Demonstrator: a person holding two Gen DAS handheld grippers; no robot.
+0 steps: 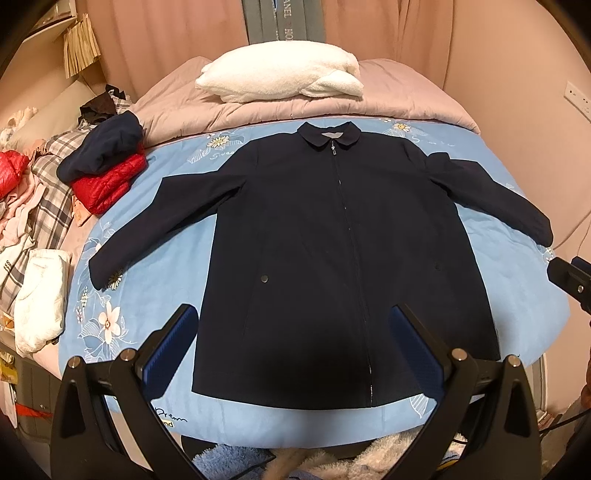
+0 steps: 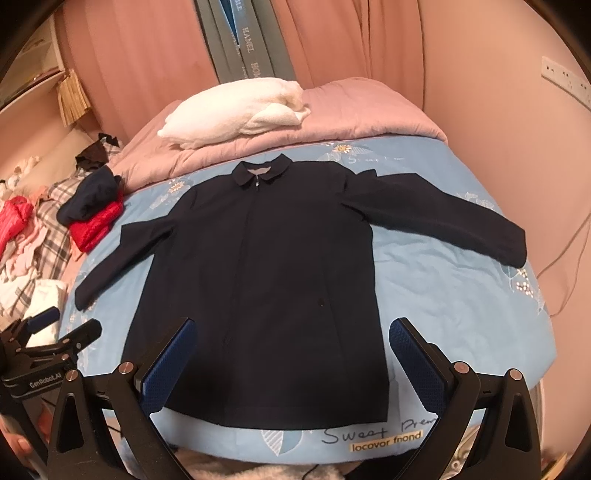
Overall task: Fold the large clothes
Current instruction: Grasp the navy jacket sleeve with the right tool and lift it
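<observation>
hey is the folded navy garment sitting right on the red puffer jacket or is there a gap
Touching. In the left wrist view the folded navy garment rests directly on the red puffer jacket, its lower edge overlapping the red fabric with no blue bedsheet visible between them.

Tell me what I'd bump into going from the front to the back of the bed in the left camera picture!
Left gripper → navy jacket on the blue flowered sheet → pink quilt → white fluffy blanket → pink curtain.
</observation>
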